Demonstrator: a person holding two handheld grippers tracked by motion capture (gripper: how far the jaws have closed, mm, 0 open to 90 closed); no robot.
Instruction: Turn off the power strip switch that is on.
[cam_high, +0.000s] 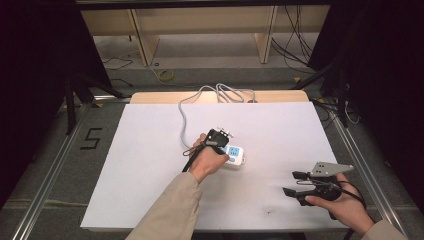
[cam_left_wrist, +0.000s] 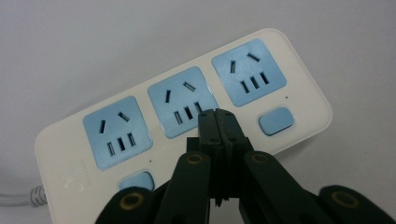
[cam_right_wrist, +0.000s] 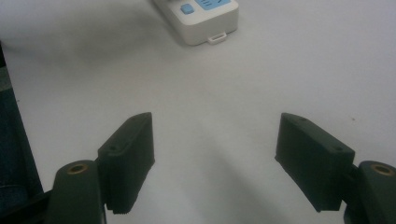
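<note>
Left gripper (cam_left_wrist: 215, 114), black plastic two-jaw tool, sits directly over a white glossy rounded-corner power strip (cam_left_wrist: 60, 149) with three pale-blue socket faces. Jaws are pressed together, nothing between them; tips are over the lower edge of the middle blue socket (cam_left_wrist: 180, 100). Can't tell if the tips touch the surface. Just right of the tips: a small blue rounded button (cam_left_wrist: 276, 120); a second one (cam_left_wrist: 136, 181) sits lower left, partly behind the jaw linkage. Brass-coloured pivot rivets show on the linkage arms. A ribbed grey strain relief and grey cable (cam_left_wrist: 18, 198) leave the strip's left end.

From the high view, the left gripper (cam_high: 218, 136) is in the left hand (cam_high: 207, 159), beige sleeve behind it, strip (cam_high: 234, 155) just to its right on a matte white sheet (cam_high: 150, 165) covering the table. The grey cable (cam_high: 183, 120) runs away to the far edge.

Right gripper (cam_high: 294, 183) is held in the right hand (cam_high: 345, 205), well apart from the strip, with a grey triangular plate on top. Its jaws stand wide apart and empty: blocky black pads (cam_right_wrist: 128, 154) with a dull finish above bare sheet; the strip's end (cam_right_wrist: 205, 21) lies ahead of them.
</note>
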